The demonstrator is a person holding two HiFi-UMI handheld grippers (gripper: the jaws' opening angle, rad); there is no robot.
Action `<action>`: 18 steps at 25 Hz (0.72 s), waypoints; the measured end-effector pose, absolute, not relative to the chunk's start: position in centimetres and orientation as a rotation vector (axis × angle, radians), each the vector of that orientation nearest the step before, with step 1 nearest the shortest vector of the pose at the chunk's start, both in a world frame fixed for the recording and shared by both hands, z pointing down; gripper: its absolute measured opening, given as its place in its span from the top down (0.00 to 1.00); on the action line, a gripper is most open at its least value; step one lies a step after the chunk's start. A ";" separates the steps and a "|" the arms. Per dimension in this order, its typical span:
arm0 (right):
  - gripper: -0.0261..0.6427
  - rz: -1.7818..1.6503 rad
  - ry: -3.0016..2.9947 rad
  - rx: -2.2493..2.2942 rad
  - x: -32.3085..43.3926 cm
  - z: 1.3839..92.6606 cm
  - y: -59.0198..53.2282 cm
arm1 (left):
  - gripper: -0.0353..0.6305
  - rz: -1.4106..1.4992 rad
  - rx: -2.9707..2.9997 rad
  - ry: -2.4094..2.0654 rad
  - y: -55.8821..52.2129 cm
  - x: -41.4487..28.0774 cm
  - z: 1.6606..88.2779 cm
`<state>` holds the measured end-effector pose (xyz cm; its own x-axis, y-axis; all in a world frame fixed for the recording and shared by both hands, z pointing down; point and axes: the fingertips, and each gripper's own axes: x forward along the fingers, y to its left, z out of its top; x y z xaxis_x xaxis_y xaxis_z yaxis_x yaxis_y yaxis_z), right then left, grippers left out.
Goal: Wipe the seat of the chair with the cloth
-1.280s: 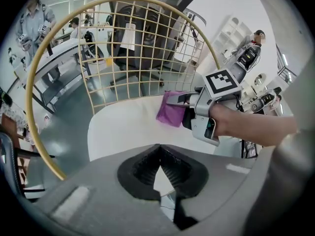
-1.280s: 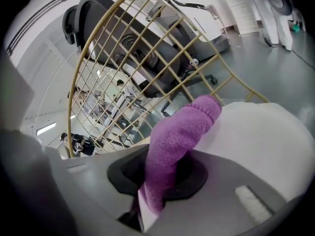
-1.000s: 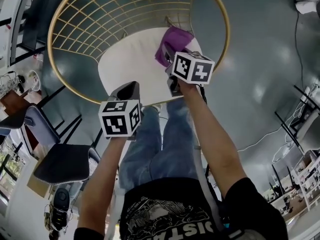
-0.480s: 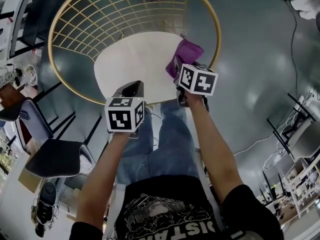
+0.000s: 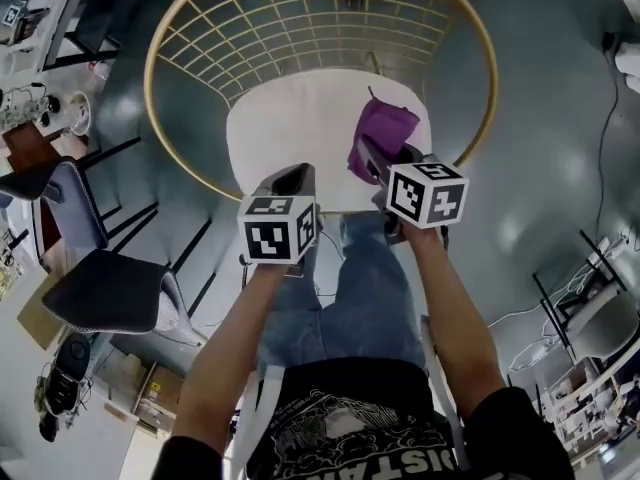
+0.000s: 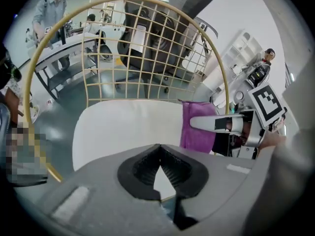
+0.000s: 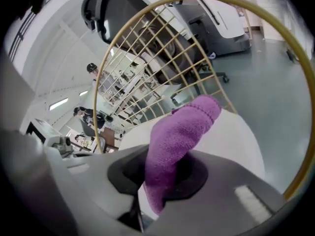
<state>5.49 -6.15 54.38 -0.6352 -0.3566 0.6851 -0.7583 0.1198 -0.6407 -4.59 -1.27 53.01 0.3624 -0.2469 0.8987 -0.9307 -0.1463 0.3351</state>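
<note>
Your right tongs (image 7: 162, 183) are pinching the purple terry cloth (image 7: 179, 132) by one end. Most of it stands up loose ahead of the jaws, over the right-hand part of the round white padded seat (image 5: 290, 128) of the gold wire-backed chair (image 5: 147, 73). In the head view the cloth looks bunched rather than flat, and I can't tell whether it touches the seat.

To wipe well, tip the right tongs down so the free part of the cloth lies flat under and ahead of the jaws. Press lightly, then sweep across toward your left tongs in overlapping passes. Hold the pinch firm, since the cloth will likely drag on the cushion and could slip out.

Your left tongs (image 6: 160, 173) are pressed together with nothing in them, hovering over the seat's near edge to the left of the right tongs. They sit in the sweep's path, so lift them aside first.
</note>
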 end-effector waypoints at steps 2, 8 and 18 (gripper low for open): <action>0.87 1.542 -2.087 1.003 2.9 53.6 -5.9 | 0.95 0.848 1.605 -1.103 -1.1 -6.0 52.6; 0.87 1.518 -2.183 0.772 -8.1 52.7 -3.6 | 0.95 0.808 1.560 -1.167 1.0 -13.2 51.7; 0.87 1.517 -2.195 0.628 -19.5 53.6 -0.2 | 0.95 0.785 1.577 -1.163 4.2 -20.1 50.7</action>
<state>-19.54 -0.16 53.59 -0.8201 -0.1369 0.5556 -0.5681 0.3109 -0.7619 -20.15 4.15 50.75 0.3312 -0.3044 0.8931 -0.9421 -0.0547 0.3308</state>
